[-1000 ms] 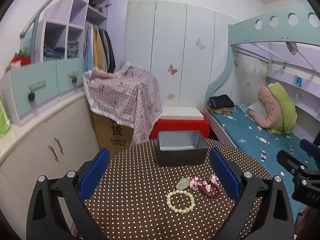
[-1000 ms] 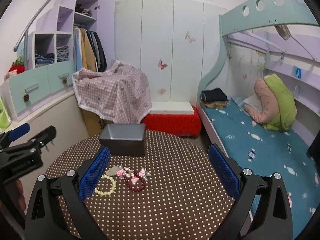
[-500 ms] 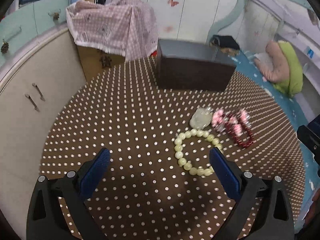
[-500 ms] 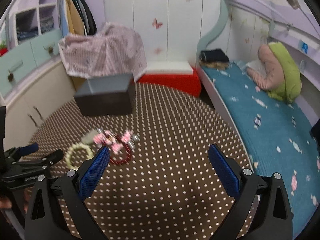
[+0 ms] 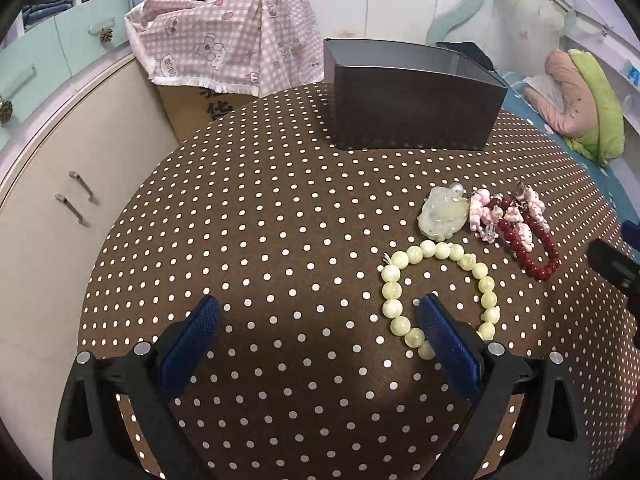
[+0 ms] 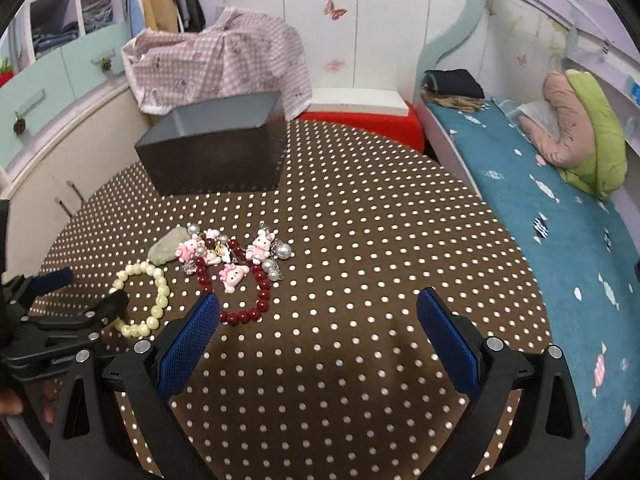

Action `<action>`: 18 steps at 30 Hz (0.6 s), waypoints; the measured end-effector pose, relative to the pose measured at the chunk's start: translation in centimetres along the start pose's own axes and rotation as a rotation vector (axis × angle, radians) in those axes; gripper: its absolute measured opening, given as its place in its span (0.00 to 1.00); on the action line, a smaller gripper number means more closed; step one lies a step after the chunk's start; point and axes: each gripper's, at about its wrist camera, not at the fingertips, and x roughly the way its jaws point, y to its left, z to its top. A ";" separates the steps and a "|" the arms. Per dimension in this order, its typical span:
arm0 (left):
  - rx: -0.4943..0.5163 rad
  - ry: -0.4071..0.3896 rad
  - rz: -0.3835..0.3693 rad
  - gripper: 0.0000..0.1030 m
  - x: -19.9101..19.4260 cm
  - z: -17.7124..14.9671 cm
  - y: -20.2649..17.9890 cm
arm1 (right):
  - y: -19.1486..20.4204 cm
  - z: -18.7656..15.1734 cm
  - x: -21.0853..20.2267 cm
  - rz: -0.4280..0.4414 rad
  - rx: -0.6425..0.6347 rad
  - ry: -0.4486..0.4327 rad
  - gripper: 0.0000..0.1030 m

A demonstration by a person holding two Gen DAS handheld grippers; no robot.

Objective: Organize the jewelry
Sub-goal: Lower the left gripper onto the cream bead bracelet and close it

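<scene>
Both hand-held grippers have dropped low toward the polka-dot surface (image 5: 280, 240) since a second ago, when they looked out across the room. My left hand-held gripper (image 5: 316, 320) is released, jaws wide, its right finger (image 5: 448, 344) lying inside the ring of the pale green bead bracelet (image 5: 440, 292) and covering the near beads. My right hand-held gripper (image 6: 318, 320) is also released and grasps nothing; its left finger (image 6: 188, 340) sits just near the dark red bead bracelet (image 6: 240, 292).

All the jewelry lies loose on the surface: a jade pendant (image 5: 442, 216) just beyond the green bracelet, and pink bunny charms (image 5: 516, 216) tangled over the red beads to the right. Farther off stands the open dark box (image 5: 408, 96), which I judge to be the destination.

To do this well, I'd shift the left gripper rightward so one strand of beads sits between the pads, press down to the cloth, and close gently to avoid rolling the beads away.
</scene>
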 end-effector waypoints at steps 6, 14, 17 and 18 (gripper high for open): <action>0.036 -0.043 -0.054 0.64 -0.2 0.1 0.9 | 1.2 0.4 2.0 0.004 -0.033 0.044 0.92; 0.049 -0.066 -0.103 0.08 -0.7 0.3 2.0 | 1.6 0.5 3.7 -0.001 -0.030 0.070 0.52; 0.045 -0.068 -0.132 0.08 -0.8 0.5 2.3 | 1.8 0.8 4.0 0.005 -0.027 0.083 0.49; 0.046 -0.068 -0.134 0.08 -0.8 0.6 2.2 | 1.9 0.7 4.0 0.011 -0.030 0.083 0.47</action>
